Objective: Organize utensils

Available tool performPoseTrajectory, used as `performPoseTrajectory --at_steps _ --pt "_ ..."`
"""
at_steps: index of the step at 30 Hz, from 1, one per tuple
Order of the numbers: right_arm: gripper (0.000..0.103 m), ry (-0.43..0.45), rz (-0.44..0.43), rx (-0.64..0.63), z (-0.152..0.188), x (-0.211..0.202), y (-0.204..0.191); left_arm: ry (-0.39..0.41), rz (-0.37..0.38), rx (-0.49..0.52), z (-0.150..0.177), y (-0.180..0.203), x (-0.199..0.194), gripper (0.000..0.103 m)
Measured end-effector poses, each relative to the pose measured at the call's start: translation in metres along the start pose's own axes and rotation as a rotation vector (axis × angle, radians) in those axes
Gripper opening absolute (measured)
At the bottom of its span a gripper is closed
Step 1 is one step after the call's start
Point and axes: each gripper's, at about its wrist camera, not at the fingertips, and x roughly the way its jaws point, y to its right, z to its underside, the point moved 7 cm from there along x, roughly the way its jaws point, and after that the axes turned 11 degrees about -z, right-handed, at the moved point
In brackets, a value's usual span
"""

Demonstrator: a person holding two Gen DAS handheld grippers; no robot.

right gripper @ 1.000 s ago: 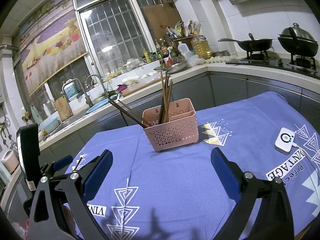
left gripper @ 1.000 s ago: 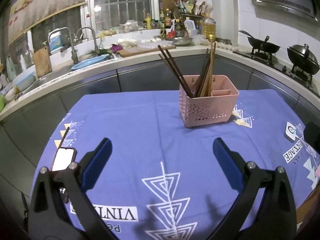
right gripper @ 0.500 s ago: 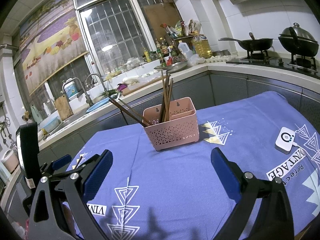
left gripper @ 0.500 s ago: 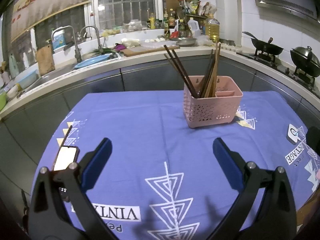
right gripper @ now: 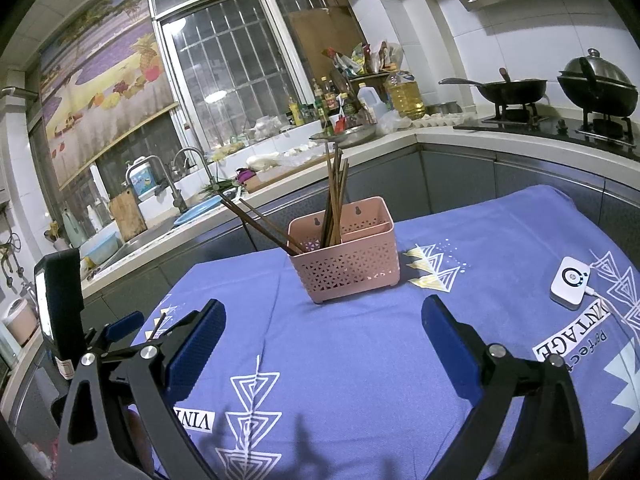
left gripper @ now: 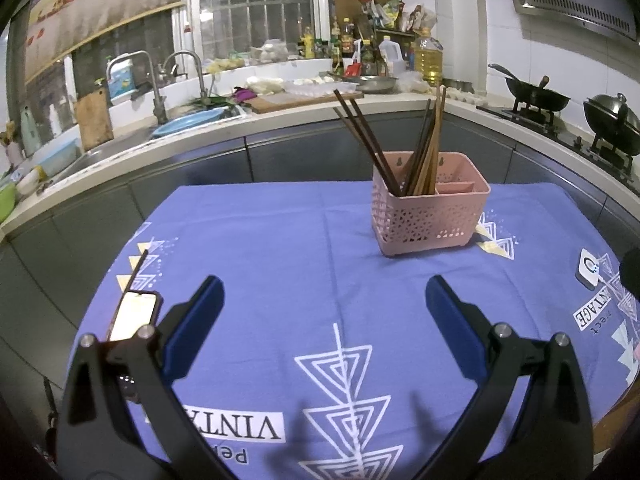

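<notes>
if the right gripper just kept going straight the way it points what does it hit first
Probably the pink utensil basket holding the chopsticks. It sits nearly centred ahead of the open right gripper, with only bare blue tablecloth between. Depth is unclear; angled downward, it would meet the cloth first.

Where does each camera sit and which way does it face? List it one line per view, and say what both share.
Left wrist: sits on the left tool, facing forward over the blue tablecloth toward the pink utensil basket; both open fingers show, and a phone.
Right wrist: sits on the right tool, facing the same pink utensil basket; both open fingers show, with the left tool at lower left.
Shared: the basket of chopsticks, tablecloth, white device, kitchen counter.
</notes>
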Motion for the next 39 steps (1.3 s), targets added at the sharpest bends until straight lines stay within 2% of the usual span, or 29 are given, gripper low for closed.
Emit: performPoseTrajectory --at_steps 39 --pt "0.097 0.004 0.001 -0.007 0.0014 -0.0002 -0.0055 0.008 0.014 -0.002 -0.0023 0.0038 -0.0038 0.097"
